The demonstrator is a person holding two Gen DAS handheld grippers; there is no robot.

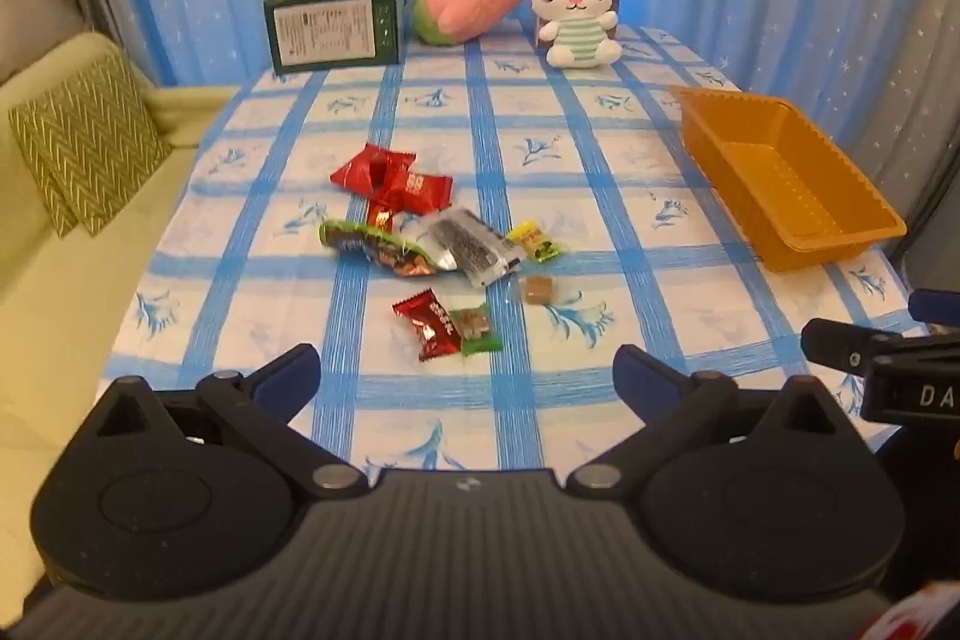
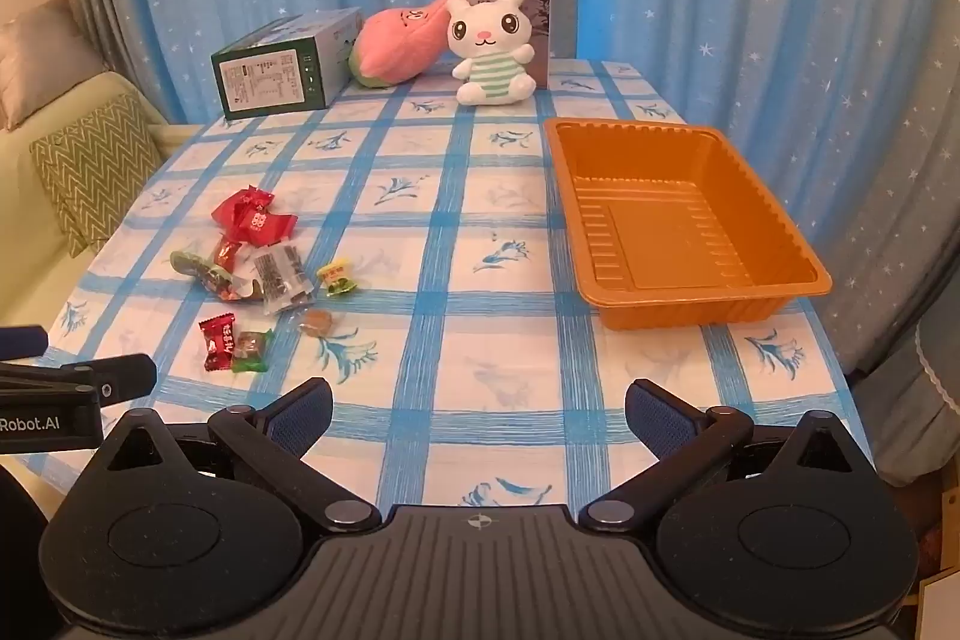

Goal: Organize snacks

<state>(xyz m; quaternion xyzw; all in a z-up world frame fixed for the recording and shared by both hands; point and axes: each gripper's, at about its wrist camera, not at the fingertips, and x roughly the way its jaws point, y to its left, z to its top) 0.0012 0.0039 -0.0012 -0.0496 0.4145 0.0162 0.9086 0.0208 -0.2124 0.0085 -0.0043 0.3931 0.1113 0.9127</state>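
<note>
Left tool [image 1: 465,370] wide, empty; right tool [image 2: 478,409] wide, empty. Snack pile [image 1: 420,232] on counter [image 1: 600,400], well apart from orange tray [image 2: 678,220].

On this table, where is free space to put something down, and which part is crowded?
Bare cloth lies between the snack pile and the orange tray, and in the band between the pile and the green box and bunny toy at the back. The tray itself holds nothing. The left middle, around the wrappers, is crowded.
</note>
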